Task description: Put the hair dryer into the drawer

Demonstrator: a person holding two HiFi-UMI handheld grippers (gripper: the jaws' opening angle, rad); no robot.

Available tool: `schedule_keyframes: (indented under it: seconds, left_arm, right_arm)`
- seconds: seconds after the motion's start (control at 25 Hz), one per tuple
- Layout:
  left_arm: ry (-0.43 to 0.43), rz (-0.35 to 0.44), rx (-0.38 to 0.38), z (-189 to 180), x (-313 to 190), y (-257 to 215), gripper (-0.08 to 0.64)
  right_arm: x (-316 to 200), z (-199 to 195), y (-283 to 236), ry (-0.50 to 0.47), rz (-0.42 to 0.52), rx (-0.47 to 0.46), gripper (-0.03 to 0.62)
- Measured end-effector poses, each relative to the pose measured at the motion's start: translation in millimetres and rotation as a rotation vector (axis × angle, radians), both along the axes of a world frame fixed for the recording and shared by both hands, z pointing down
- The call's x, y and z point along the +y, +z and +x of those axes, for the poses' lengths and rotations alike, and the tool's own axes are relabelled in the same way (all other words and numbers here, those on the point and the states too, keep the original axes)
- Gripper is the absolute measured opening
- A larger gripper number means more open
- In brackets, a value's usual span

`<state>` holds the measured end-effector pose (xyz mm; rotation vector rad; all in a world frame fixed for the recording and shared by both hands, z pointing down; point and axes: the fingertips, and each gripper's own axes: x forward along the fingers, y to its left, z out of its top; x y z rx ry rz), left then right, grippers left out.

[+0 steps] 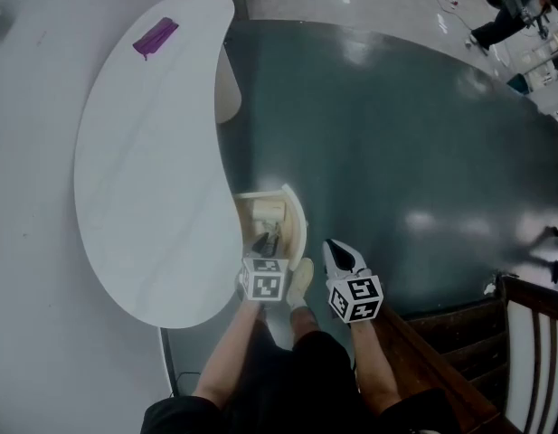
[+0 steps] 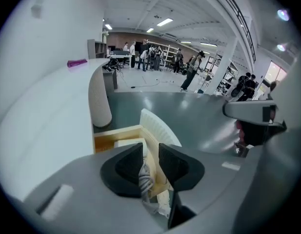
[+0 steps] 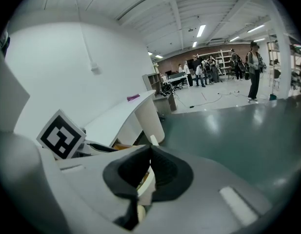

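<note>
The white curved surface (image 1: pixel 143 170) fills the left of the head view, and the dark green floor (image 1: pixel 396 152) fills the right. At the near edge of the surface the drawer (image 1: pixel 299 220) stands pulled out. Inside it lies a pale and dark shape, which I take to be the hair dryer (image 1: pixel 265 240), although it is too small to see clearly. So the main step looks done: the hair dryer is in the drawer, not on the surface and not in a tool.

The left tool (image 2: pixel 150 155) hangs over the open drawer with its jaws partly apart. A grey cord (image 2: pixel 146 178) shows in the gap beside one jaw, but the gap is wider than the cord, so I judge it released. The right tool (image 3: pixel 150 155) is clenched, its tips meeting on nothing. What may be left is only to push the drawer shut. A small purple object (image 1: pixel 156 37) lies at the far end of the surface, untouched.
</note>
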<state>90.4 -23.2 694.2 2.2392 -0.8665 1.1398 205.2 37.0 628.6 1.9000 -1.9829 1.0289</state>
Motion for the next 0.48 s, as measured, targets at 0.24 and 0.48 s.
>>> schedule_keyframes:
  seconds: [0.24,0.48]
  left_arm:
    - [0.01,0.09,0.08,1,-5,-59,0.073]
    - [-0.008,0.197,0.124,-14,-19,-113,0.025]
  right_arm:
    - [-11,-4,-33,-0.001,0.048,0.032,0.003]
    - [-18,-10,-71,0.005,0.098,0.062,0.003]
